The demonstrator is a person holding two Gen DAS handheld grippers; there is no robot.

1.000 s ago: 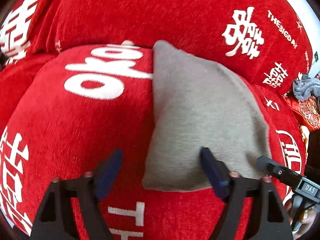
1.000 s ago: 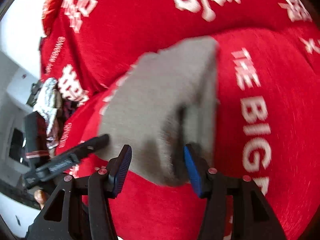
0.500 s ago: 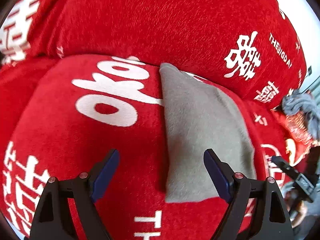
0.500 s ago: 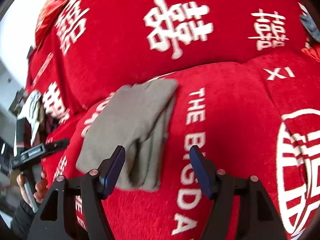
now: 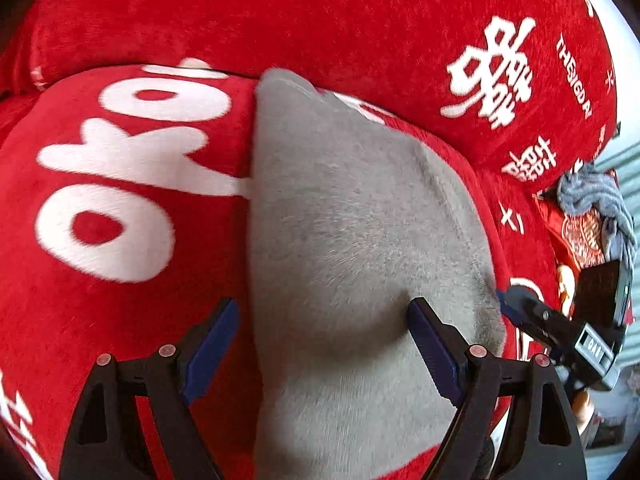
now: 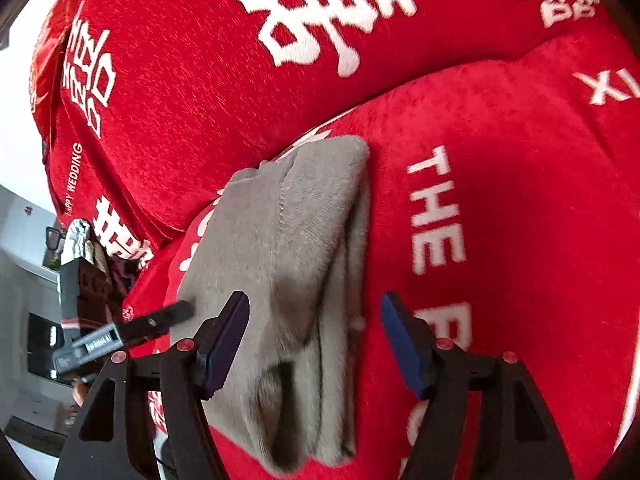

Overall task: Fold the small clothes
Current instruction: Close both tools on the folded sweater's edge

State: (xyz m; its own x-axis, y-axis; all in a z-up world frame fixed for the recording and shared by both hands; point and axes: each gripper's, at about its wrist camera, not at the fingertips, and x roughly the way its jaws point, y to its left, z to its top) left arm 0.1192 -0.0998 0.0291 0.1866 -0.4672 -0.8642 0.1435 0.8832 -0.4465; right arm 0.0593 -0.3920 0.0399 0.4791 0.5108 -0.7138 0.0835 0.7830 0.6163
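Grey garment (image 5: 352,240): folded into a long pad, lying on the red seat cushion (image 5: 120,288) just in front of the back cushion (image 6: 192,92); stacked layers show along its right edge, so the fold looks nearly finished.

Left gripper (image 5: 324,340): jaws wide apart, holding nothing; one blue pad dents the cloth, the other sits over bare cushion, probably to flatten or straighten it.

Right gripper (image 6: 316,340): jaws have just been opening, now apart astride the layered edge, pads not pinching.

Surroundings: crumpled grey-blue cloth (image 5: 592,196) at the sofa's far end, well apart. Nothing blocks the garment.
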